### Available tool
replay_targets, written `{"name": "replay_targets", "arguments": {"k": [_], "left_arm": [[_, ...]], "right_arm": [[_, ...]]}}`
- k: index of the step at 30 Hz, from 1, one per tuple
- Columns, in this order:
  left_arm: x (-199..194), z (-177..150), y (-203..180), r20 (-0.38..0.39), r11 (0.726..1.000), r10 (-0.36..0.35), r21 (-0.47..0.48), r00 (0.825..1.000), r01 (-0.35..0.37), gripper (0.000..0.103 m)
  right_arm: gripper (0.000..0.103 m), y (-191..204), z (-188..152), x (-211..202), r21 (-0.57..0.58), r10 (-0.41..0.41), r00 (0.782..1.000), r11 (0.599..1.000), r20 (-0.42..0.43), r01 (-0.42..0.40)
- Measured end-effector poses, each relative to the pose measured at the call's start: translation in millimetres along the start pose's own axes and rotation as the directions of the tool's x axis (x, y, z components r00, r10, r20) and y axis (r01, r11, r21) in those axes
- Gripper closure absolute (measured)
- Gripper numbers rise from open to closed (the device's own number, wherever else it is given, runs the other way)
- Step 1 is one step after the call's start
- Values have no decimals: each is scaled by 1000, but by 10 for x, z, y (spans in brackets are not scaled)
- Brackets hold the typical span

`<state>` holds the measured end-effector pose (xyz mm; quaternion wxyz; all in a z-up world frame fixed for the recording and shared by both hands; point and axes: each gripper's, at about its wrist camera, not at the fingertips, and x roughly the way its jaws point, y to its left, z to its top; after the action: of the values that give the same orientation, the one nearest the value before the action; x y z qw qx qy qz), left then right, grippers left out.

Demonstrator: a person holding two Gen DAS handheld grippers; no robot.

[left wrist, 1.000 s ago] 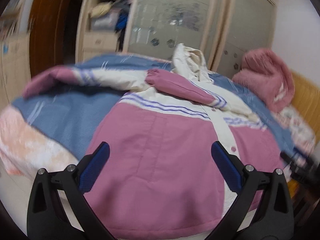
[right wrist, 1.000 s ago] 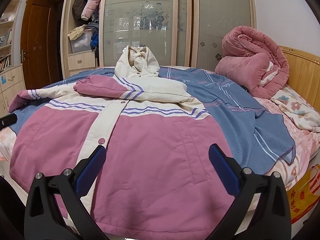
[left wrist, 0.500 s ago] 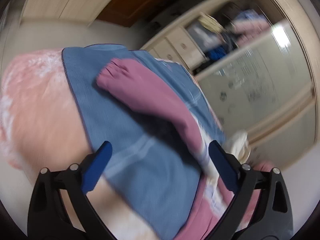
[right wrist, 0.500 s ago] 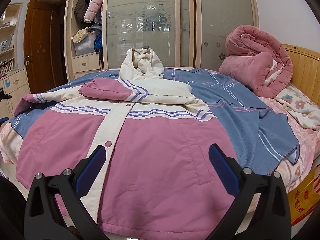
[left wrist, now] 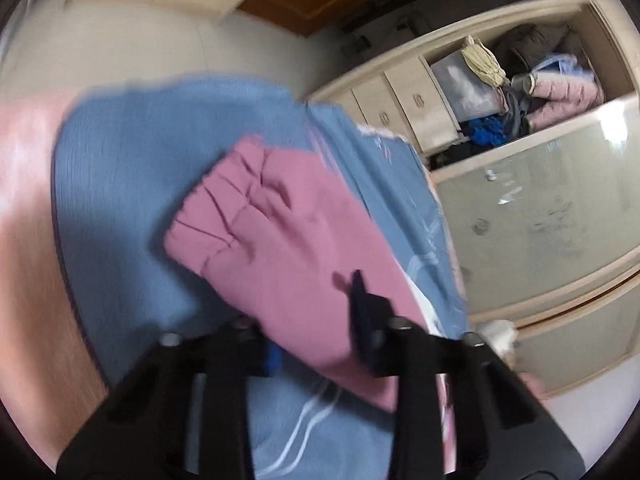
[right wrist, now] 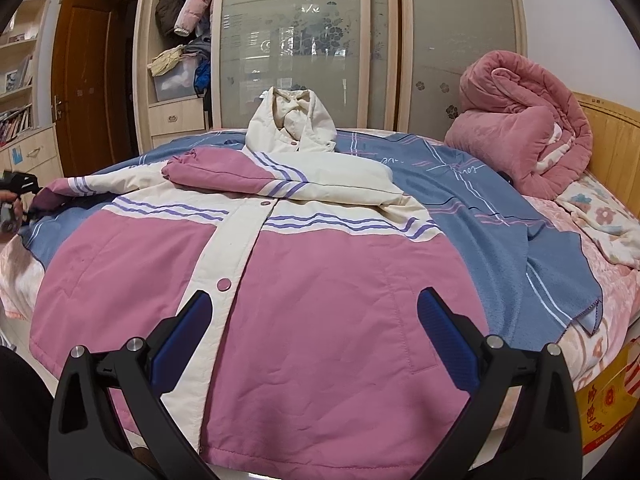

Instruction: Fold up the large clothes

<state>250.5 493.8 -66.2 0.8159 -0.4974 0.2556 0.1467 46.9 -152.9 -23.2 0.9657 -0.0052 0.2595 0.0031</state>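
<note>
A pale wooden wardrobe with frosted glass sliding doors (right wrist: 340, 48) fills the 12 o'clock wall — a dark brown wooden door (right wrist: 86, 80) at 10 o'clock, a light wooden headboard (right wrist: 612, 140) at 3 o'clock.

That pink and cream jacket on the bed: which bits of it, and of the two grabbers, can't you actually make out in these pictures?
- Far sleeve cuff, right wrist view: small at the picture's edge; the left gripper there is cut off.
- Left gripper's grip on the sleeve, left wrist view: blurred; its jaws have just been closing on the fabric.
- Jacket hem, right wrist view: hidden behind the open right gripper.
- Jacket's back: against the blue blanket.
</note>
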Motion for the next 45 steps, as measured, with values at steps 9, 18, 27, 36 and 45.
{"name": "replay_targets", "arguments": {"k": [9, 18, 27, 36, 45], "left_arm": [[-180, -489, -2514, 290, 697, -26, 692, 957, -191, 90], [388, -2987, -4055, -57, 240, -160, 966, 985, 95, 84], [1228, -4465, -3579, -224, 204, 28, 955, 974, 214, 12], [-702, -4380, -3057, -179, 238, -225, 943, 958, 232, 2], [-1797, -4178, -1744, 94, 355, -116, 934, 989, -47, 2]], "right_arm": [[1, -9, 26, 74, 24, 43, 999, 999, -7, -43], [1, -49, 45, 103, 39, 66, 998, 997, -9, -65], [1, -273, -4, 23, 80, 43, 999, 996, -7, -42], [1, -430, -2, -55, 133, 47, 999, 990, 17, -48], [1, -319, -65, -82, 92, 45, 998, 994, 51, -50]]}}
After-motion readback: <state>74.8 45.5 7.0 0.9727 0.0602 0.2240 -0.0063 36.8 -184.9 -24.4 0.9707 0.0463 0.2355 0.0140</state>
